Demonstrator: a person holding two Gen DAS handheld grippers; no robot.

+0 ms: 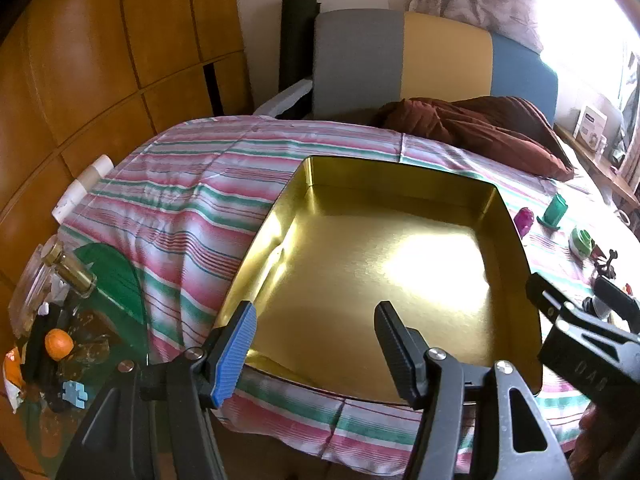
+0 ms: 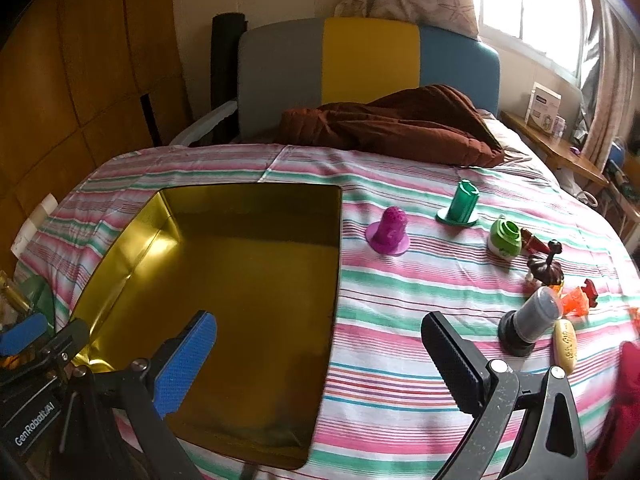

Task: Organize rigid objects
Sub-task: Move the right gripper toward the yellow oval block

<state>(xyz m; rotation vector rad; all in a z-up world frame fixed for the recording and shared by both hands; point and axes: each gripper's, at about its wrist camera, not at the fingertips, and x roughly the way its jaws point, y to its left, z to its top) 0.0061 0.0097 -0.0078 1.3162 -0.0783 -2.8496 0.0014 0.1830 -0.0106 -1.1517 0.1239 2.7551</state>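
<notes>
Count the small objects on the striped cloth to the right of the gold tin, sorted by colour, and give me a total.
Purple: 1, purple bell-shaped plastic cap
Green: 2, dark green plastic cylinder, light green and white round bottle
Brown or dark red: 3, near
Grey-black: 1, grey cylinder on black base
Orange: 1, orange plastic piece
Yellow: 1, yellow oval bar
Total: 9, clutter at the right edge uncertain

The gold tin's (image 2: 240, 280) near edge is blurred; a red object (image 2: 628, 364) is cut off.

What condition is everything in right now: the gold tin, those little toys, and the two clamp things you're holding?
Gold tin: open, empty.
Purple cone: upright on the cloth.
Green tower: upright.
Grey tube: tipped over.
Left hand-held gripper: open, holding nothing.
Right hand-held gripper: open, holding nothing.
</notes>
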